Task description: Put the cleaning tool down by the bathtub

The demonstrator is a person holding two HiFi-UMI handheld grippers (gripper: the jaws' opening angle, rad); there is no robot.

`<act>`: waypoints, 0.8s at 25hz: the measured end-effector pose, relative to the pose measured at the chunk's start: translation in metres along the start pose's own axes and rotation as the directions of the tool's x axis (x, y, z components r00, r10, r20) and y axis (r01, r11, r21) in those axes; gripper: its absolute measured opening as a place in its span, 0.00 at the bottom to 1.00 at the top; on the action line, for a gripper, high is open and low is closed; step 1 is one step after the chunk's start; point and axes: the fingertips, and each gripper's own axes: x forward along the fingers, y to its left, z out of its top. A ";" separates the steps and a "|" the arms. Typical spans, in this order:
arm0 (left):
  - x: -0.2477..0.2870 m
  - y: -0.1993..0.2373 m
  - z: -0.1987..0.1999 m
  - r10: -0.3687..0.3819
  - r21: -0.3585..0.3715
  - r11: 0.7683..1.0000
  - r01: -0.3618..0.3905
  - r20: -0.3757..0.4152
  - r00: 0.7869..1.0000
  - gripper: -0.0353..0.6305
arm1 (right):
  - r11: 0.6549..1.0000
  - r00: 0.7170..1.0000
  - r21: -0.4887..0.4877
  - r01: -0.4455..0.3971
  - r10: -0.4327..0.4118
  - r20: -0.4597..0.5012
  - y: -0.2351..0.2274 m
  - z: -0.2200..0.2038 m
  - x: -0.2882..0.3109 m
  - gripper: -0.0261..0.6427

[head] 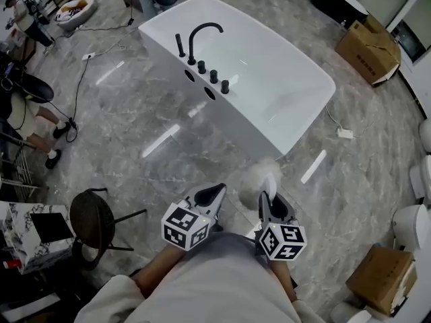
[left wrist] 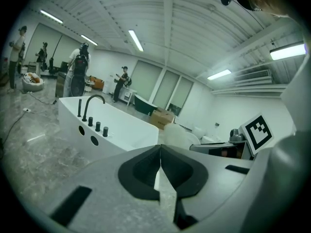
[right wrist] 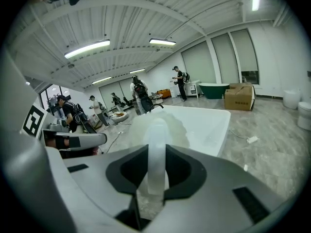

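My right gripper is shut on the translucent white handle of the cleaning tool. Its fluffy white head hangs just in front of the near wall of the white bathtub, above the floor. In the right gripper view the handle stands upright between the jaws, the head beyond them. My left gripper is beside it on the left, shut with nothing in it; in the left gripper view its jaws meet in a line. The tub carries a black faucet.
Grey marble floor lies all round the tub. A black round stool stands at the near left. Cardboard boxes sit at the far right and near right. White fixtures line the right edge. People stand at the far left.
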 end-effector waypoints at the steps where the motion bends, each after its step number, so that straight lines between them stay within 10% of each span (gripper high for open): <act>1: 0.000 0.007 0.004 0.001 -0.003 1.000 -0.001 0.006 1.000 0.06 | 1.000 1.000 -0.015 0.009 -0.009 0.007 0.002 0.005 0.007 0.15; 20: 0.036 0.052 0.037 -0.011 -0.018 1.000 0.011 0.037 0.999 0.06 | 0.998 0.998 -0.027 0.063 -0.062 0.033 -0.030 0.044 0.066 0.15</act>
